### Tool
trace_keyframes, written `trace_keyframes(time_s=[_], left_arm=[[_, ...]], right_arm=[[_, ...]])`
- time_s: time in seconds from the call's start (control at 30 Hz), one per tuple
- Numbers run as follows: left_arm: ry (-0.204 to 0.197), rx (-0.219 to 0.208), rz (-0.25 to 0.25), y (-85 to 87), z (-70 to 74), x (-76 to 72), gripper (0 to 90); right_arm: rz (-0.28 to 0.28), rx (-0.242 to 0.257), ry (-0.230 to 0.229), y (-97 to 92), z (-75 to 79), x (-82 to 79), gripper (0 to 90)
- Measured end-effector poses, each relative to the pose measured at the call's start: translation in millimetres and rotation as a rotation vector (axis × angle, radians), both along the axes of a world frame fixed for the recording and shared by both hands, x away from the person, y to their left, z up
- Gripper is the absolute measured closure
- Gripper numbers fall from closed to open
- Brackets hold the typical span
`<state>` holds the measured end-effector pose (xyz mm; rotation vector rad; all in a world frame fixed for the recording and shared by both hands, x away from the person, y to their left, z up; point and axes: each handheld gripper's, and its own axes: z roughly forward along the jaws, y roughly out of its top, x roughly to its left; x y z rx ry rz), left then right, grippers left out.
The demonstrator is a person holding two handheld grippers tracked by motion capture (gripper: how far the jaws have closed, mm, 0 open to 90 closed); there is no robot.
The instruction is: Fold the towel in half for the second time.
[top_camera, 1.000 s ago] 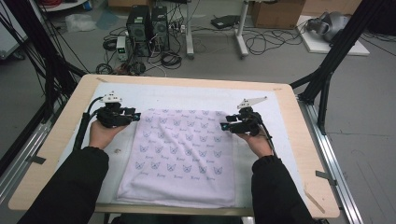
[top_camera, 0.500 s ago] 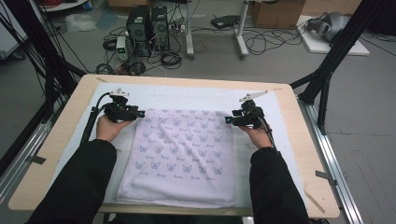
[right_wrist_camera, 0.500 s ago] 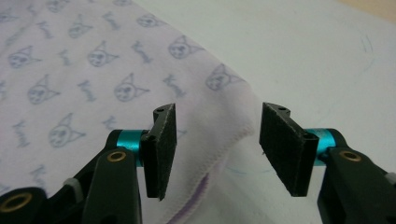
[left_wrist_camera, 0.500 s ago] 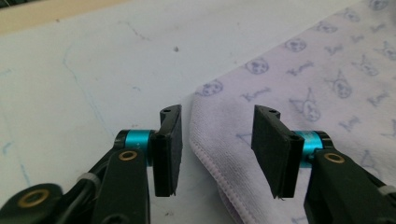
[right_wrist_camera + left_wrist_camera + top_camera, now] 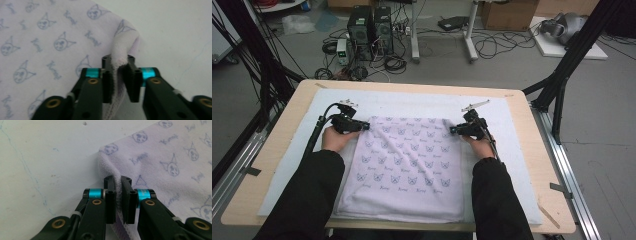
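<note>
A folded lilac towel (image 5: 404,167) printed with small cat faces lies flat on a pale mat (image 5: 412,102) in the middle of the desk (image 5: 544,165), its near edge close to the person's side. At its far left corner the left gripper (image 5: 364,126) has just been closing, and its fingers (image 5: 110,195) now pinch the towel's edge, with a fold of terry between them. At the far right corner the right gripper (image 5: 453,131) has likewise just closed, its fingers (image 5: 107,77) clamped on a raised ridge of cloth. How many layers each grip has caught is hard to tell from here; it may be only the top one.

The step in hand looks like the grasp before a fold. Next, both hands would need to lift together, keep the far edge taut between them, and carry it toward the near edge without dragging the lower layers askew.
</note>
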<state>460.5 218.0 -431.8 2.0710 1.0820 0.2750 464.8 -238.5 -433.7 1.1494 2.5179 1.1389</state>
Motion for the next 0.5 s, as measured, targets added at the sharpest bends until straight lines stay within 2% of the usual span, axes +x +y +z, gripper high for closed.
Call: trace_keyframes(time_s=[0.1, 0.2, 0.37, 0.5], left_arm=[[-0.054, -0.013, -0.002, 1.7, 10.5, -3.7, 84.1], [-0.107, -0.065, 0.003, 4.4, 21.6, -7.7, 84.1], [-0.156, -0.075, -0.024, 9.2, 35.8, -17.6, 84.0], [-0.206, -0.100, -0.039, 14.1, 48.1, -31.0, 83.9]], right_arm=[[-0.003, 0.016, -0.037, -3.5, 10.7, -2.7, 84.9], [-0.004, 0.031, -0.062, -10.8, 21.4, -6.2, 85.0], [0.013, 0.095, -0.085, -20.1, 35.3, -13.5, 84.9], [0.046, 0.114, -0.120, -20.7, 47.1, -22.5, 84.8]])
